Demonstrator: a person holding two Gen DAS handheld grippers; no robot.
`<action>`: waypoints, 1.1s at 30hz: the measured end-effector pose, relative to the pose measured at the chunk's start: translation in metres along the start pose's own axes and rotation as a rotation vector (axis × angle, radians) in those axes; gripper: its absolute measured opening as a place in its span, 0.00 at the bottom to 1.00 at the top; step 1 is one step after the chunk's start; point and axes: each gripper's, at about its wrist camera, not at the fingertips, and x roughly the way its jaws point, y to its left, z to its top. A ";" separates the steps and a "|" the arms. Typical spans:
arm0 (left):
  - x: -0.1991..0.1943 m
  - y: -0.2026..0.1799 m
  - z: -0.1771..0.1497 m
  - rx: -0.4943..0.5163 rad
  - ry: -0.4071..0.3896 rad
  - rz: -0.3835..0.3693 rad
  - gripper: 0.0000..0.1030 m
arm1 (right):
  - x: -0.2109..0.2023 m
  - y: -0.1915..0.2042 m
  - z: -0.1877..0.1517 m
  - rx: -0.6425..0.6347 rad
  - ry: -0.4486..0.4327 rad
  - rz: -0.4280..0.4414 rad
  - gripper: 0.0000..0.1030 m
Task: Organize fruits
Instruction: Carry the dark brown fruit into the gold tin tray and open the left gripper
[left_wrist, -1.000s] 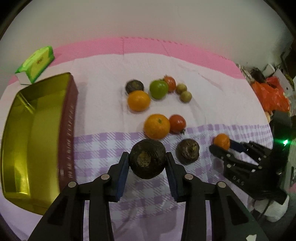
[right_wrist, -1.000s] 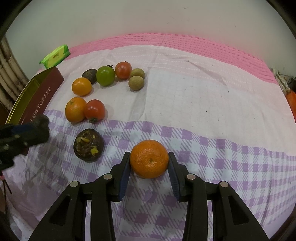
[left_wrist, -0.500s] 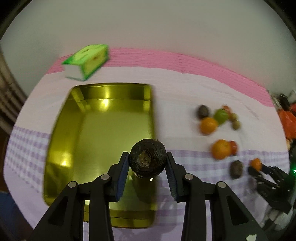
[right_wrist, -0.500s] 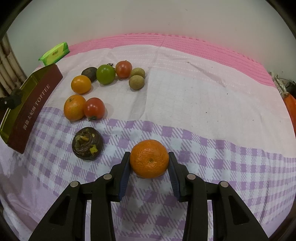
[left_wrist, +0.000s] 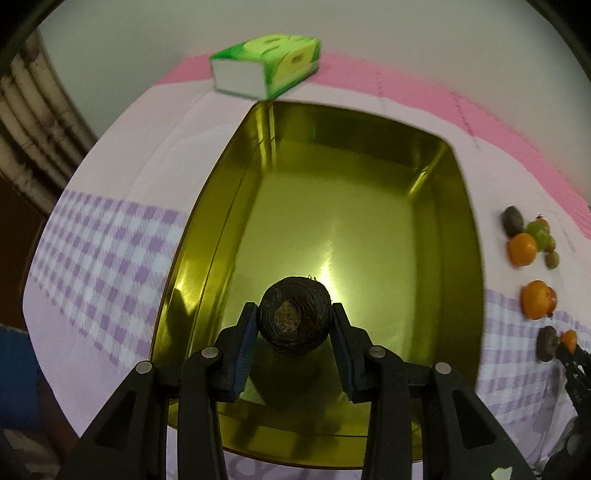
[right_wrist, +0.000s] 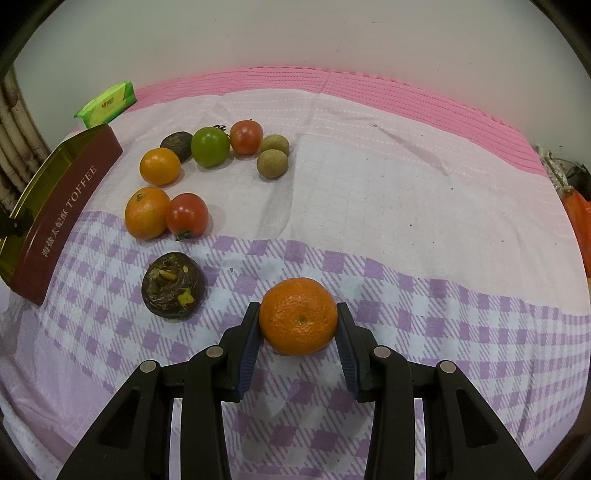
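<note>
**Dark fruit arrives over the tin, tangerine waits on the cloth**

The left gripper (left_wrist: 294, 325) has swung away from the fruit cluster and now hangs over the gold tin (left_wrist: 236, 192), where a second ago it was above the checked cloth. Its jaws are clamped tight on the dark round fruit (left_wrist: 294, 320), blue pads pressing both sides, and the fruit sits above the near end of the tin's shiny floor. Nothing else lies inside. A green tissue pack (left_wrist: 267, 64) sits just beyond the tin's far rim.

Over on the other side, no movement at all: the right gripper (right_wrist: 298, 325) has its jaws closed on the tangerine (right_wrist: 298, 315), low over the purple-checked cloth (right_wrist: 443, 325); whether the fruit touches the cloth I cannot tell.

Waiting on the cloth: a second dark fruit (right_wrist: 173, 285) to the tangerine's left, then an orange (right_wrist: 147, 212) touching a red tomato (right_wrist: 187, 215). Farther back, another orange (right_wrist: 160, 166), a dark fruit (right_wrist: 178, 145), a green tomato (right_wrist: 210, 146), a red tomato (right_wrist: 246, 137) and two brown longans (right_wrist: 272, 157) form a loose arc. The tin's maroon side reads TOFFEE.
</note>
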 end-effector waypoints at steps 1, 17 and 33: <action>0.001 0.001 -0.001 -0.004 0.005 0.004 0.34 | 0.000 0.000 0.000 0.000 0.000 -0.001 0.39; 0.020 0.002 -0.010 -0.012 0.056 0.031 0.34 | 0.001 0.001 0.001 0.008 0.007 -0.007 0.39; -0.001 0.012 -0.008 -0.039 0.007 -0.013 0.59 | 0.001 0.001 0.001 0.017 0.008 -0.024 0.39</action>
